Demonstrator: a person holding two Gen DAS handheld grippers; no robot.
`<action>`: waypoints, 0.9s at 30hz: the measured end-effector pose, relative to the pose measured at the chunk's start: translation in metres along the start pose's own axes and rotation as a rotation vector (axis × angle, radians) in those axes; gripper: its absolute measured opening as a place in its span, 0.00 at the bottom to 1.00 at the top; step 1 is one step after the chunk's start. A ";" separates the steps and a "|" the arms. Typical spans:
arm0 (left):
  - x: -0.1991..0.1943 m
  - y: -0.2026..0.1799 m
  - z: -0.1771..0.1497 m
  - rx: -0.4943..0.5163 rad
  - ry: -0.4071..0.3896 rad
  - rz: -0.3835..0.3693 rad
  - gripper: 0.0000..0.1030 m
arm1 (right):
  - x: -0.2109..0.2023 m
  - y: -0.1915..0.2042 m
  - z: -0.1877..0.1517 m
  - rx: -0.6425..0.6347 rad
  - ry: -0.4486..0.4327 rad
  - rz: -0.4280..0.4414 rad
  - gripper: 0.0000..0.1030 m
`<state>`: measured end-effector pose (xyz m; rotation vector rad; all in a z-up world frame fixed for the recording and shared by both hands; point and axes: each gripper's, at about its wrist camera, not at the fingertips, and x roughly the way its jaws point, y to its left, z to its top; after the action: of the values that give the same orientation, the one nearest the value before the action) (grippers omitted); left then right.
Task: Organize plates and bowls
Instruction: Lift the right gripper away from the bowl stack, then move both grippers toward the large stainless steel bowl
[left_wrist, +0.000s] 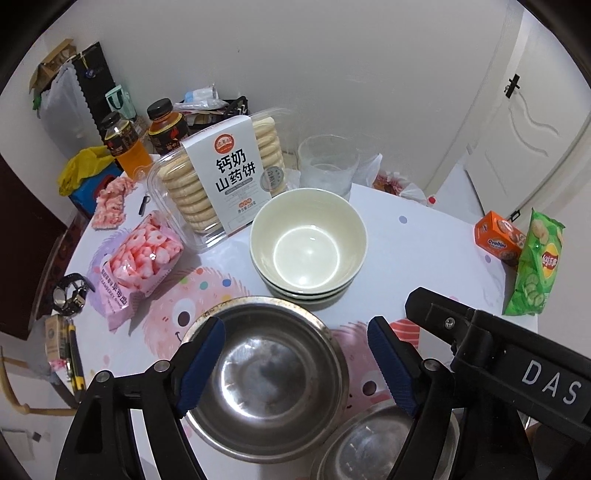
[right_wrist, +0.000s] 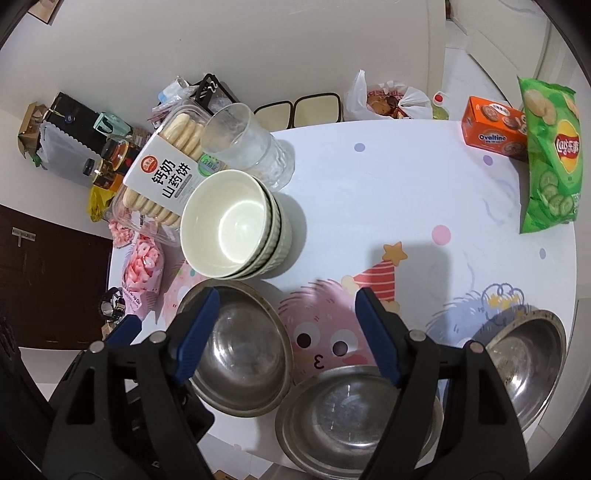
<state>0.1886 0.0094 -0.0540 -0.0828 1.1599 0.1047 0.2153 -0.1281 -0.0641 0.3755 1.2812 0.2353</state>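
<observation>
Three cream bowls (left_wrist: 308, 240) (right_wrist: 229, 225) sit nested in a stack at the middle of the round table. In front of the stack lies a steel bowl (left_wrist: 266, 380) (right_wrist: 240, 354), with a second steel bowl (left_wrist: 369, 443) (right_wrist: 340, 417) to its right. A third steel bowl (right_wrist: 524, 362) rests near the table's right edge. My left gripper (left_wrist: 297, 321) hangs open above the first steel bowl, nothing between its pads. My right gripper (right_wrist: 288, 295) is open too, above the gap between the first two steel bowls, and holds nothing. Its black body (left_wrist: 498, 354) shows in the left wrist view.
A biscuit box (left_wrist: 221, 173) and a clear glass (left_wrist: 327, 166) stand behind the cream stack. A pink snack bag (left_wrist: 136, 262) and a watch (left_wrist: 70, 295) lie at the left. A chips bag (right_wrist: 552, 155) and an orange box (right_wrist: 493, 127) are at the far right.
</observation>
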 end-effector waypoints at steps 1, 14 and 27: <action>-0.001 0.000 -0.001 -0.001 -0.002 0.000 0.79 | -0.001 -0.001 -0.001 0.004 0.002 0.002 0.74; -0.004 -0.006 -0.007 -0.005 0.005 -0.008 0.79 | -0.005 -0.006 -0.007 0.003 0.009 0.012 0.75; -0.011 -0.020 -0.013 0.009 -0.004 -0.016 0.79 | -0.014 -0.017 -0.012 0.014 0.003 0.012 0.75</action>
<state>0.1748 -0.0123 -0.0492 -0.0839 1.1558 0.0855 0.1997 -0.1471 -0.0617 0.3947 1.2846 0.2373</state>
